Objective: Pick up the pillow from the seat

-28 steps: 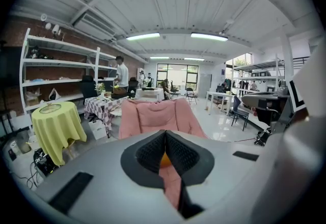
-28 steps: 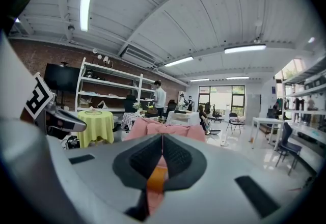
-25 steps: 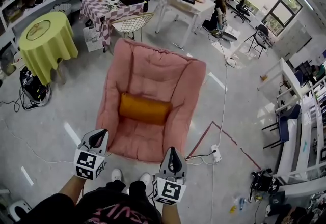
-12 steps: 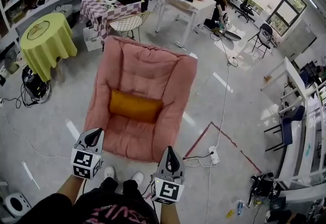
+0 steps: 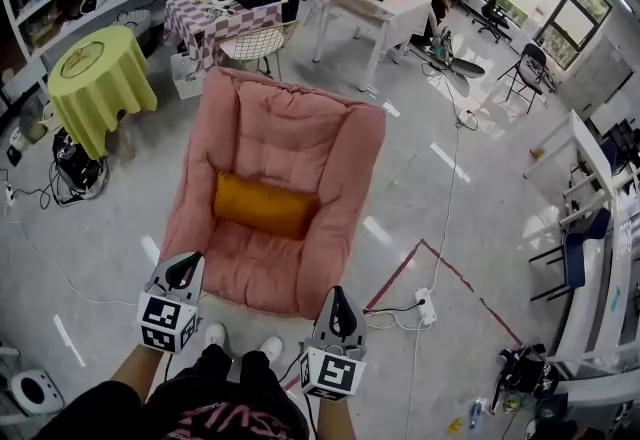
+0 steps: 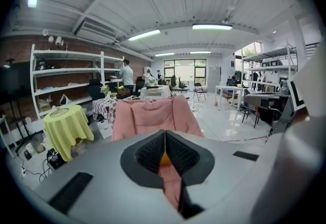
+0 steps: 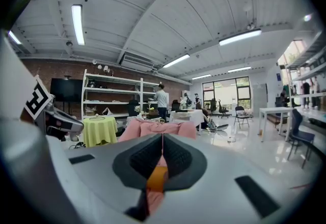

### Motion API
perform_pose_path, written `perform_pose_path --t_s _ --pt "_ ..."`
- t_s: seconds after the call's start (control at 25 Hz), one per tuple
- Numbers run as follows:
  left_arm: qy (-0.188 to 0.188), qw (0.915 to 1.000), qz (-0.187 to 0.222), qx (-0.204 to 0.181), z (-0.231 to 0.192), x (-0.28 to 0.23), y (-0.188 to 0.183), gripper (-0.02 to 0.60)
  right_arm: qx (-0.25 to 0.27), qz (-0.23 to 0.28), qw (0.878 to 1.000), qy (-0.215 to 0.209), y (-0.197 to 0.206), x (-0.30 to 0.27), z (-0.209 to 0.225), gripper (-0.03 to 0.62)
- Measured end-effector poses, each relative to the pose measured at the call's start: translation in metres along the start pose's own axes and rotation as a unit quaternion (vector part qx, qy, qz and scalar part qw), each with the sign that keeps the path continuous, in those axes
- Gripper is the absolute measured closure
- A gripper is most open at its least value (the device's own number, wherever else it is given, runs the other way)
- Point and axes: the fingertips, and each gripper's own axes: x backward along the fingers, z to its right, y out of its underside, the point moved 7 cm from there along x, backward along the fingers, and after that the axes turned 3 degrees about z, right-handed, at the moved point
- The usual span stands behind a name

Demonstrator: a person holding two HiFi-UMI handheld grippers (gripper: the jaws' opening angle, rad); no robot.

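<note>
Well ahead of the jaws and off to their left stands a round table under a yellow-green cloth [image 5: 100, 78]. A checked-cloth table [image 5: 205, 16] and a wire chair [image 5: 258, 46] stand further ahead, and a white table [image 5: 365, 8] is farthest off. Just right of the right-hand jaws, a white power strip [image 5: 424, 306] lies on the floor [image 5: 480, 208] beside a red tape line [image 5: 455, 276].

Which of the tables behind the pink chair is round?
The table under the yellow-green cloth, at left; the checkered-cloth table and the white table are rectangular.
</note>
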Motion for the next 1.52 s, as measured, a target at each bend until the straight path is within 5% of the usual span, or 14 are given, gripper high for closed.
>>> perform_pose_path --t_s 0.6,1.52 --pt "0.005 1.0 0.004 -0.003 -0.018 -0.004 0.001 0.572 -0.007 -0.016 1.0 -0.003 0.007 -0.015 -0.009 0.574" --pt "0.006 1.0 -0.003 0.005 -0.084 -0.081 0.012 0.572 0.026 -0.035 0.999 0.016 0.029 -0.105 -0.027 0.574"
